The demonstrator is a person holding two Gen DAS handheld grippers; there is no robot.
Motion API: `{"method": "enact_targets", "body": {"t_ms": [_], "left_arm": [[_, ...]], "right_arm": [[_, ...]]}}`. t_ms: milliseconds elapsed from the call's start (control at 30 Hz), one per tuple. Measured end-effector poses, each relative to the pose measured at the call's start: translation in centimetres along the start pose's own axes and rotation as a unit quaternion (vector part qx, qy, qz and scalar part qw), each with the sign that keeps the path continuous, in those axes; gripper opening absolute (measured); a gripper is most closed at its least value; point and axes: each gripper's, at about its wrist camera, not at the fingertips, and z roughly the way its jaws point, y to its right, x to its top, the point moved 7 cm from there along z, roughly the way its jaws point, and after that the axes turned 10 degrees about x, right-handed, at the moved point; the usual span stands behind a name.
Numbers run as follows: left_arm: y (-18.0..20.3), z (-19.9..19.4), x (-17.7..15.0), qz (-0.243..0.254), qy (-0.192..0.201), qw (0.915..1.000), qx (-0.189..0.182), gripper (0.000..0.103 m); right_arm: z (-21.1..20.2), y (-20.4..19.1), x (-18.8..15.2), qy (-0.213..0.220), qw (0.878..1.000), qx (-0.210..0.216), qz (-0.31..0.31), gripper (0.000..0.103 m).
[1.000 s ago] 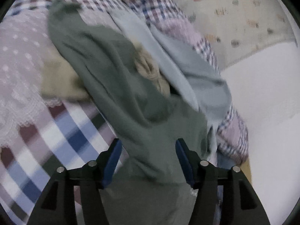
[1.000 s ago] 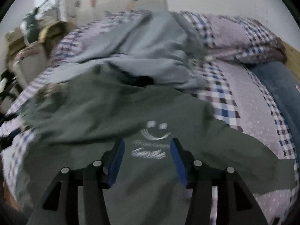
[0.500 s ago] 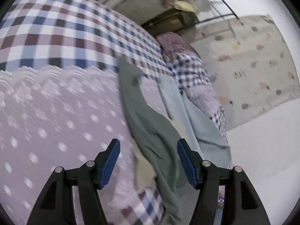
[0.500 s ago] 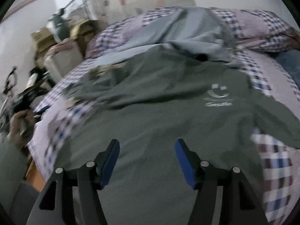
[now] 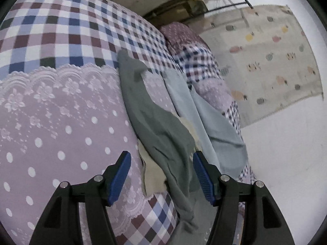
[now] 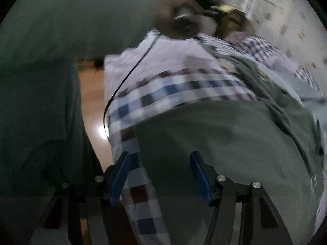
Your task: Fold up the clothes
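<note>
Over the bed's point(image 5: 51, 112) edge, both grippers point(image 5: 161, 175) point(image 6: 159, 173) gape empty; green shirt point(image 6: 235, 153) blurred, print unreadable.

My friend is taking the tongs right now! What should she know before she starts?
Left tongs: open, holding nothing, over the edge of the dark green T-shirt.
Right tongs: open, holding nothing, over the green shirt's spread-out body; this view is blurry.
The green shirt lies on the checked bedspread. A light blue garment lies right beside it, with a beige cloth peeking out from under the green shirt.
Done: no fold visible yet.
Left: grip the green shirt and fold it, then probably the others.
</note>
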Motion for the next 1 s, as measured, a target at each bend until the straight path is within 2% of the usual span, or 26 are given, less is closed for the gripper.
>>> {"method": "enact_targets", "body": {"t_ms": [100, 200, 233, 267, 333, 400, 533, 667, 767, 800, 867, 900, 1000], "left_arm": [[-0.1, -0.2, 0.2, 0.005, -0.005, 1.0, -0.006, 0.067], [-0.4, -0.7, 0.6, 0.014, -0.001, 0.9999, -0.008, 0.067], [-0.6, -0.9, 0.8, 0.014, 0.0, 0.9999, -0.008, 0.067], [-0.7, -1.1, 1.0, 0.014, 0.002, 0.9998, -0.01, 0.067], [-1.0, -1.6, 1.6, 0.015, 0.012, 0.9998, -0.009, 0.067], [-1.5, -2.0, 2.1, 0.017, 0.02, 0.9996, -0.006, 0.067], [-2.5, -2.5, 3.0, 0.016, 0.031, 0.9994, 0.003, 0.067], [-3.0, -2.0, 3.8, 0.028, 0.039, 0.9988, 0.012, 0.067], [-3.6, -1.1, 5.1, 0.022, 0.042, 0.9989, 0.003, 0.067], [-3.7, -0.8, 5.6, 0.018, 0.04, 0.999, -0.002, 0.067], [-4.0, 0.2, 6.6, 0.008, 0.03, 0.9994, -0.015, 0.067], [-4.1, 0.9, 7.0, 0.001, 0.018, 0.9995, -0.025, 0.068], [-3.8, 3.0, 7.8, 0.002, 0.001, 0.9998, -0.02, 0.068]], "right_arm": [[1.5, -1.1, -0.5, -0.016, 0.999, -0.005, -0.041, 0.061], [3.0, -1.3, -0.8, -0.033, 0.996, -0.037, -0.071, 0.054], [3.5, -1.2, -0.8, -0.038, 0.995, -0.048, -0.077, 0.044], [4.0, -1.0, -0.9, -0.046, 0.994, -0.06, -0.084, 0.03], [4.5, -0.6, -1.2, -0.057, 0.991, -0.079, -0.096, 0.011], [4.0, -0.3, -1.0, -0.049, 0.993, -0.07, -0.084, 0.004], [2.0, -1.0, 0.2, -0.026, 0.997, -0.026, -0.071, 0.003], [2.3, -0.5, -0.1, -0.039, 0.998, 0.019, -0.042, 0.004], [1.7, 0.3, -0.2, -0.04, 0.998, 0.047, -0.009, 0.009], [1.5, 0.5, -0.1, -0.038, 0.998, 0.055, 0.005, 0.013], [0.5, 0.6, 0.2, -0.023, 0.995, 0.089, 0.033, 0.033], [-0.1, 0.7, 0.6, -0.009, 0.993, 0.109, 0.046, 0.04], [-2.1, 1.7, 1.7, 0.04, 0.983, 0.15, 0.093, 0.046]]}}
